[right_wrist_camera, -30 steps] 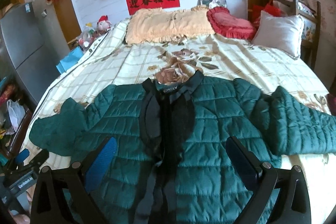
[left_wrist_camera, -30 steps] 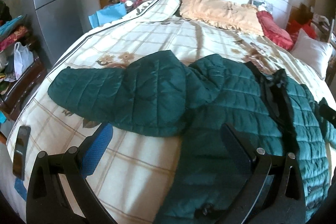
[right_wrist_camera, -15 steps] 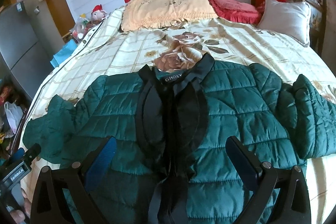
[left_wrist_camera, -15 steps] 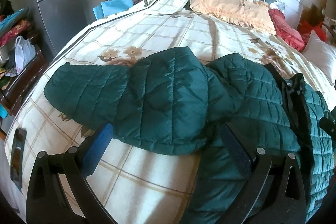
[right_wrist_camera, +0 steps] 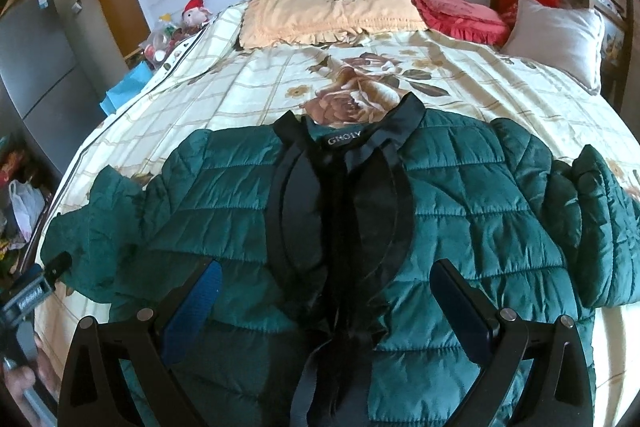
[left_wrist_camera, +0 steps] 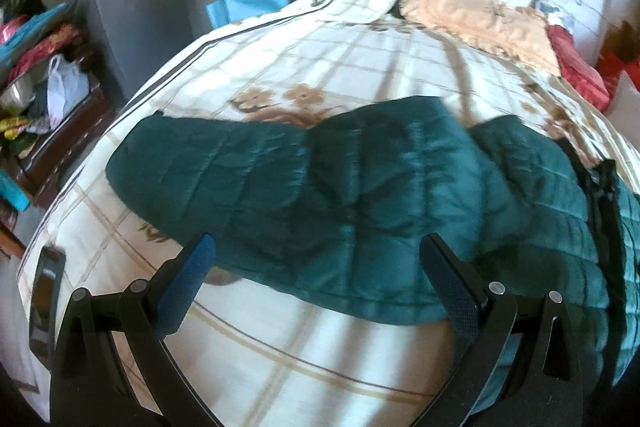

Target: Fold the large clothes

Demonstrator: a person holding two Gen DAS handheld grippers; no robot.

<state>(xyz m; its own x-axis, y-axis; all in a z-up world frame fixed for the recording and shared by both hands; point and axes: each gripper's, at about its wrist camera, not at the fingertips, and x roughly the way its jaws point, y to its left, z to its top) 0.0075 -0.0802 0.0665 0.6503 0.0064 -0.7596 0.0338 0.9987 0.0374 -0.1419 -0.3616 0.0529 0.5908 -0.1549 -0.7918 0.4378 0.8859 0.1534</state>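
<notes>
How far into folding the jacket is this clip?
Early. Done: the jacket lies face up on the bed. In hand: nothing; the left gripper is open near its left sleeve, the right gripper open above the chest. Left: every fold.

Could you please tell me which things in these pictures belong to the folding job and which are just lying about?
Belongs to the job:
- dark green quilted puffer jacket, spread flat on the bed
- left claw, open
- right claw, open

Just lying about:
- peach frilled pillow
- red ruffled cushion
- grey square pillow
- dark phone
- white plastic bag
</notes>
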